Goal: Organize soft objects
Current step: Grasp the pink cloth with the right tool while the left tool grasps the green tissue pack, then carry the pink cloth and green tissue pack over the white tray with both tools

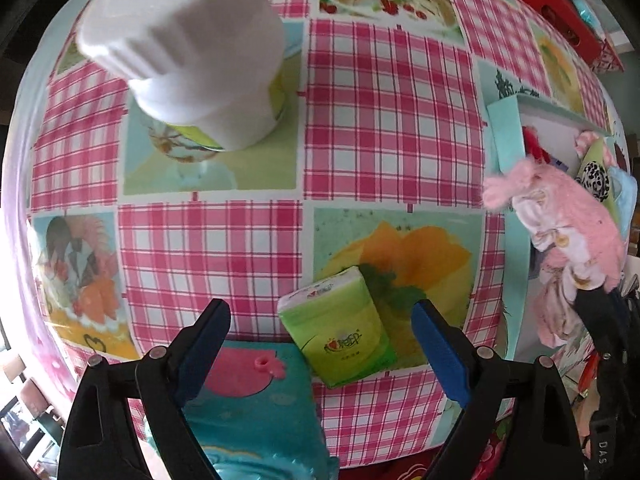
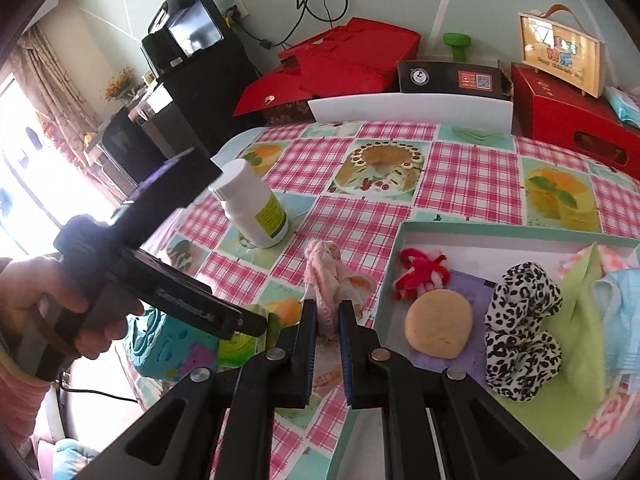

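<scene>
In the left wrist view my left gripper (image 1: 320, 350) points down at the table and stands open. A green tissue pack (image 1: 340, 332) lies between its blue pads, with gaps on both sides. My right gripper (image 2: 326, 314) is shut on a pink fuzzy cloth (image 2: 326, 276), which hangs just left of the teal-rimmed box (image 2: 404, 240). The same pink cloth (image 1: 560, 216) shows at the right edge of the left wrist view. In the box lie a red-and-white yarn toy (image 2: 420, 272), a tan round pad (image 2: 438, 328), a leopard-print cloth (image 2: 520, 320) and a light green cloth (image 2: 580, 320).
A white bottle (image 2: 254, 208) with a yellow-green label stands upright on the pink checked tablecloth (image 1: 380, 120). A teal pack with a pink lid (image 1: 248, 392) lies beside the tissue pack. Red boxes (image 2: 560, 120) and a black box (image 2: 452, 76) line the far table edge. A hand (image 2: 44, 300) holds the left gripper.
</scene>
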Demonstrator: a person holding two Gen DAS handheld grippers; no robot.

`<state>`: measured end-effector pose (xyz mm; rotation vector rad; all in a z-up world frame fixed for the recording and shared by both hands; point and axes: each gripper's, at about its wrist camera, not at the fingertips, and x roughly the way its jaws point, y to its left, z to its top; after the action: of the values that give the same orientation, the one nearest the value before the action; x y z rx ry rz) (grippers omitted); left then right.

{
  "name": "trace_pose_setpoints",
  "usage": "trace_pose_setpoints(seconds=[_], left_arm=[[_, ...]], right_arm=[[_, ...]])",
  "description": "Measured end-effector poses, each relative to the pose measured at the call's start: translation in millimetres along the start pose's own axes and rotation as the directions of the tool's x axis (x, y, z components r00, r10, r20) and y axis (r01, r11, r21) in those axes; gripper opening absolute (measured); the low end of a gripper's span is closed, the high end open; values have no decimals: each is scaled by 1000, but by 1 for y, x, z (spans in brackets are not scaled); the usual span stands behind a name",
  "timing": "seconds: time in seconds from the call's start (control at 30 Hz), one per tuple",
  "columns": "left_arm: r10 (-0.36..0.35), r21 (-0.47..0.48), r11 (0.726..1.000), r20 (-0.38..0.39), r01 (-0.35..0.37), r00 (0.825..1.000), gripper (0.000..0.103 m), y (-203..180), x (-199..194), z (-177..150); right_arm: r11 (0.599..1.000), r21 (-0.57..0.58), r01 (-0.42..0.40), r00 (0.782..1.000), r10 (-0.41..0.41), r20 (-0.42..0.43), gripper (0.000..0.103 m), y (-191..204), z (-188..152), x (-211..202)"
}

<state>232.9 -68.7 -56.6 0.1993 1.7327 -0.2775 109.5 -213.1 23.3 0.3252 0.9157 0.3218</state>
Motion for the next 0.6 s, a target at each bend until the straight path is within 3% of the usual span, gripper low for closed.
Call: trace_pose_setpoints(seconds=[0.17,0.2,0.27,0.33,0.4,0.6], left_arm=[[7,1,1000,-17,-7,1000,90,-6,13,0],[6,1,1000,-20,-6,1000,77,-7,15,0],[-19,-10,1000,-39,19,999,66,-8,21,2],[-25,-15,1000,-44,24,999,66,-6,28,-2],[-17,-17,1000,-42,16,999,58,-5,33,-4],[-26,-9,1000,-3,26,1000,56,-8,30,-10]], right_arm=[[1000,11,-1,1000,1,9,12,-3,0,-3],[1000,13,-1,1000,1,11,12,-4,1,-3],[1000,17,-1,1000,1,15,12,-5,1,-4],[1000,21,0,1000,0,18,12,-6,1,-5],[1000,25,0,1000,-1,20,12,-8,1,-6],[999,35,0,1000,-1,27,12,-11,2,-9]])
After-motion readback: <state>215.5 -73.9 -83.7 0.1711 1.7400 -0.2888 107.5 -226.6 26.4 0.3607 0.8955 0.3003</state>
